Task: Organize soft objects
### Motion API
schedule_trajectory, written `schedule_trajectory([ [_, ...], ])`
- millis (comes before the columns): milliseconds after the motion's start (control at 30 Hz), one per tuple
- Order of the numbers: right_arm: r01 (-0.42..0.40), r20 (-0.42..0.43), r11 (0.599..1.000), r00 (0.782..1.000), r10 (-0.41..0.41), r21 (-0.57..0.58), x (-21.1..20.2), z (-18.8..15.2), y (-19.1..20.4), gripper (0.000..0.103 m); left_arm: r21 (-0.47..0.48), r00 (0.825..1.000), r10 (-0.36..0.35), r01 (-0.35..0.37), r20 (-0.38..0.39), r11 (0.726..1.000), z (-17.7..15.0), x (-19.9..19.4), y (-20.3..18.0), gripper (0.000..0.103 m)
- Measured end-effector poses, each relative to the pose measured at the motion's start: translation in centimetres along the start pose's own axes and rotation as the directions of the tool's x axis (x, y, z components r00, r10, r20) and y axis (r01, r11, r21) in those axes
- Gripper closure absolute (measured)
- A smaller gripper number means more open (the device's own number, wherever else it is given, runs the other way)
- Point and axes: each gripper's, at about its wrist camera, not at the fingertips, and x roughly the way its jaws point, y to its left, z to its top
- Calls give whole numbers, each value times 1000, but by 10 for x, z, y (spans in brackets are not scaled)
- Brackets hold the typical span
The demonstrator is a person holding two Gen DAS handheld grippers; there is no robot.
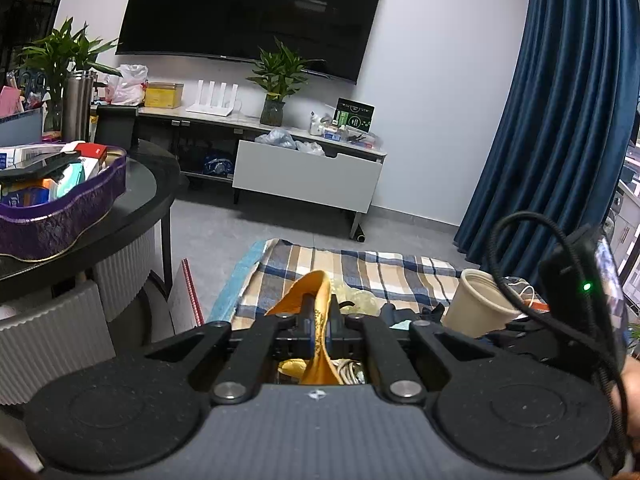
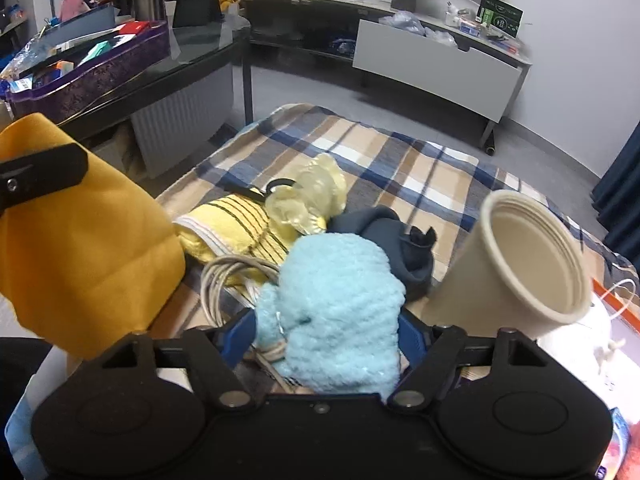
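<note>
The soft blue mitten lies on the plaid blanket between the wide right tongs, which should squeeze its middle gently, while the left tongs pinch the orange cloth

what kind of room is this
Most likely a home living room. A big television hangs on the wall above a low media cabinet with potted plants, and a dark blue curtain covers the window. A plaid blanket holds the soft things.
</note>
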Motion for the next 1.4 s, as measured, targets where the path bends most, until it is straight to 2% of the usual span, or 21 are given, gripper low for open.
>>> schedule_trajectory([
  [33,11,1,1000,1000,-11,-5,2,-1,0,52,-1,1000,0,0,-2,1000,0,0,0,95],
  [67,27,5,1000,1000,-27,-8,2,-1,0,59,0,1000,-1,1,-2,1000,0,0,0,95],
  [167,7,50,1000,999,-8,18,-9,-5,-7,67,2,1000,-1,1,0,1000,-3,-3,0,95],
  [333,-54,169,995,985,38,87,-51,-11,-22,69,1,1000,4,-4,16,1000,-4,-9,-5,95],
  [533,-105,283,986,957,64,132,-103,-27,-32,69,26,999,7,-8,34,1000,3,-18,-21,95],
  [800,-131,355,969,934,49,210,-151,-56,-43,69,40,999,33,-34,27,999,6,-33,-49,96],
  [1067,-97,418,963,908,-18,252,-192,-85,-56,69,60,999,30,-31,19,998,3,-49,-76,96],
  [1400,-77,443,950,894,-68,302,-223,-120,-74,69,97,998,4,-10,58,995,4,-70,-107,95],
])
